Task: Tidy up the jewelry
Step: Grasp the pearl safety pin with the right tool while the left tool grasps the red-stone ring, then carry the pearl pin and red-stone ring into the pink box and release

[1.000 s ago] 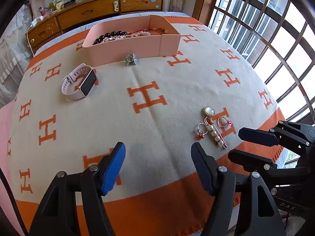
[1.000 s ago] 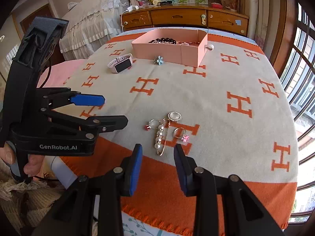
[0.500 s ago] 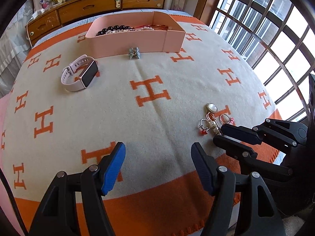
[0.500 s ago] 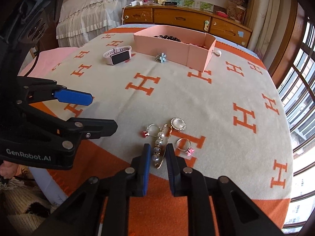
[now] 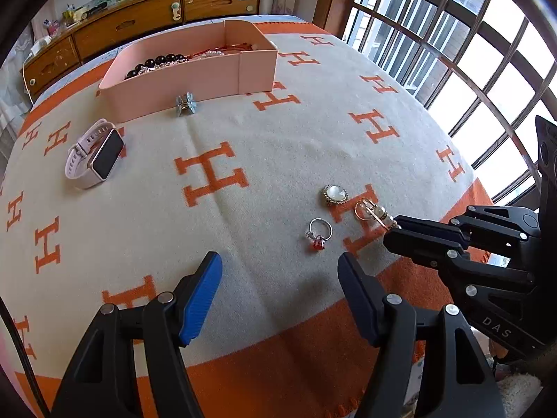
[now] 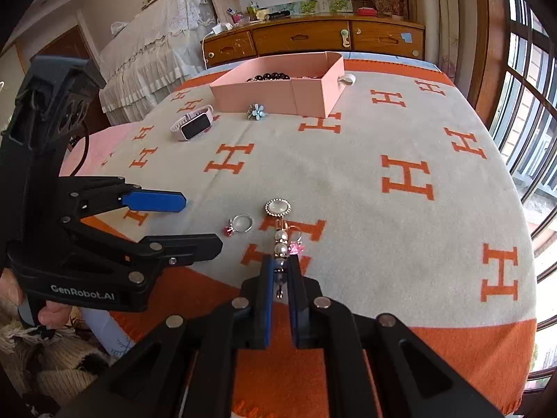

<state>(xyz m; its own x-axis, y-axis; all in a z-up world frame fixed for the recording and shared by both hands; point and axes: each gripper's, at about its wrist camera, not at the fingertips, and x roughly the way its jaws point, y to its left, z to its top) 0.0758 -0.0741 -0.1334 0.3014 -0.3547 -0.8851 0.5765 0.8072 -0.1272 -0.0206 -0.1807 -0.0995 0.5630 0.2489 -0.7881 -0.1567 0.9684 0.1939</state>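
My right gripper (image 6: pixel 280 271) is shut on the near end of a pearl brooch pin (image 6: pixel 280 244), which also shows in the left wrist view (image 5: pixel 377 214). Beside it lie a round pearl brooch (image 6: pixel 277 207), a ring with a red stone (image 6: pixel 239 224) and a ring with a pink stone (image 6: pixel 296 246). My left gripper (image 5: pixel 278 289) is open and empty, just left of these pieces. A pink jewelry box (image 5: pixel 195 69) with beads inside stands at the far side.
A pink smartwatch (image 5: pixel 94 155) lies at the left. A small blue flower clip (image 5: pixel 186 103) sits in front of the box. The orange-and-cream blanket (image 5: pixel 243 146) covers the bed. A wooden dresser (image 6: pixel 313 38) stands behind; windows are at the right.
My right gripper moved forward and closed on the pearl pin, which has shifted slightly. My left gripper stayed open and moved a little closer.
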